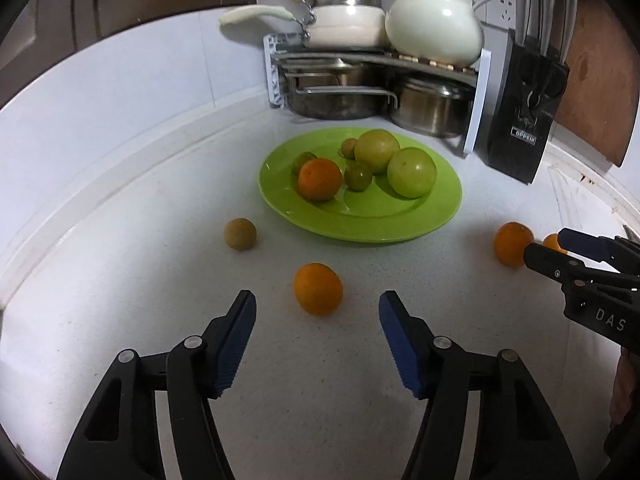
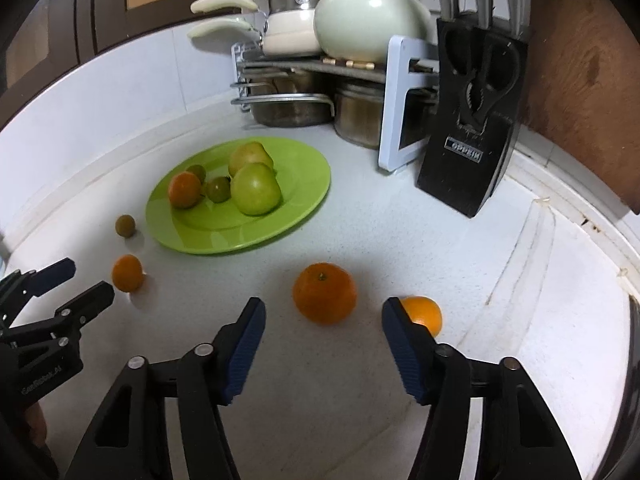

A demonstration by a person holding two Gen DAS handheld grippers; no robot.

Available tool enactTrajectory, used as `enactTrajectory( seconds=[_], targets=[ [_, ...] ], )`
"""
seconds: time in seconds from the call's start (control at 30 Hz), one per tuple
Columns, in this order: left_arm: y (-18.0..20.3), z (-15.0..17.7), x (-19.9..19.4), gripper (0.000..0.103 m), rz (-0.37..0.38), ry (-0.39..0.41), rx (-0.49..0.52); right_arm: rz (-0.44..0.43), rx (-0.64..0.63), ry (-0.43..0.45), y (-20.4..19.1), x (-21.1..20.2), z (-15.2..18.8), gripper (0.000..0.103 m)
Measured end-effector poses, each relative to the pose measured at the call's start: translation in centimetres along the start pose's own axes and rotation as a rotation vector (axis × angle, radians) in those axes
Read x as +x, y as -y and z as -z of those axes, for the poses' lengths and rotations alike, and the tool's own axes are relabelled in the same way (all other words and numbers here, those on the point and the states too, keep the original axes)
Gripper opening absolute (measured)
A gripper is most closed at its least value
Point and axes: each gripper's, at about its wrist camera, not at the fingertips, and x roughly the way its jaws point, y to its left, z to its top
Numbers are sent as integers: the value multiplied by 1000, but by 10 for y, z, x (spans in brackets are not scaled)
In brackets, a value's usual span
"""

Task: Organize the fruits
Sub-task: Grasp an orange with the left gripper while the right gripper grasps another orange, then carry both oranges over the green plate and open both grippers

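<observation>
In the left wrist view, six fruits are counted on the green plate point(image 1: 360, 216): two large pale-green ones, three small greenish ones and one orange. On the white worktop point(image 1: 140, 280), one small brownish fruit point(image 1: 240, 233) and three oranges are seen. The left gripper point(image 1: 318, 312) is held apart around the nearest orange point(image 1: 318, 289), unpressed. In the right wrist view, the right gripper point(image 2: 323, 314) is likewise spread, a glossy stemmed orange point(image 2: 324, 298) lying just ahead between its fingers, untouched; another orange point(image 2: 424, 314) is partly hidden behind one finger.
</observation>
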Motion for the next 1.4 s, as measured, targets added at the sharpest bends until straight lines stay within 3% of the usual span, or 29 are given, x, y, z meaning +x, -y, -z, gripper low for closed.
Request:
enactTrajectory(
  seconds=[0.33,0.63,0.8,1.4],
  targets=[
    [-8,-5,23,49,3,-48,-31,-8,-9,-18,0,23,-8,58],
    [-6,-7,33,32,19,-72,-30,-21,-8,-55,3,40,-7,50],
    [-6,-7,34,32,22,-75,-28,-24,-8,-59,4,43,-8,45],
    [-8,-15,15,32,31,-30,-36,-38,-26,0,-1,22,-16,44]
  ],
)
